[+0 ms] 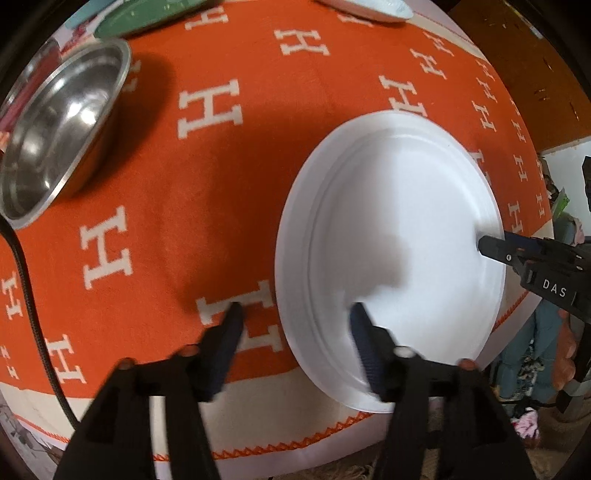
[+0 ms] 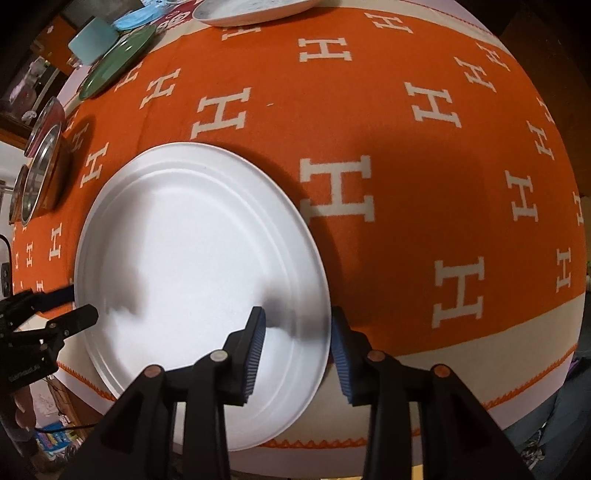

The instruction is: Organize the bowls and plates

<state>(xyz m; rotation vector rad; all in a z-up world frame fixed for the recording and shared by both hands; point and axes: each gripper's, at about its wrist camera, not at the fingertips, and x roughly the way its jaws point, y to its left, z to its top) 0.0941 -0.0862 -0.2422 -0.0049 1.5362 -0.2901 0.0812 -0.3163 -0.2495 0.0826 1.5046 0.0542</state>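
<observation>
White foam plate [image 2: 199, 266] lies flat on the orange cloth [image 2: 369, 122], close to the cloth's cream-bordered near edge, with part of its rim projecting over the border strip. Both grippers point down at it from opposite sides.

Right gripper [image 2: 297, 350]: jaws straddle the plate's right rim, one blue-padded finger [image 2: 255, 350] above the plate's inner surface, the other outside the rim over the cloth. A visible gap stands on each side of the rim; the pads do not press on it. Jaws parted, holding nothing.

Left gripper [image 1: 295, 347]: jaws spread wide across the plate's left rim, one finger [image 1: 364, 347] over the plate, the other over the cloth beside it. No contact with the rim can be seen. Jaws parted, holding nothing. In the left wrist view the right gripper's fingertip reaches in over the plate's far right rim.

Further back, at the left side of the cloth, a steel bowl [image 1: 62, 129] stands upright and empty. The right wrist view shows it edge-on, with further metal rims just beside it; their number cannot be settled.

At the far edge, a green plate [image 2: 118, 61] lies flat with a pale blue cup [image 2: 92, 38] just beside it. A white dish [image 2: 251, 11] sits near the far middle edge, partly cut off by the frame.
</observation>
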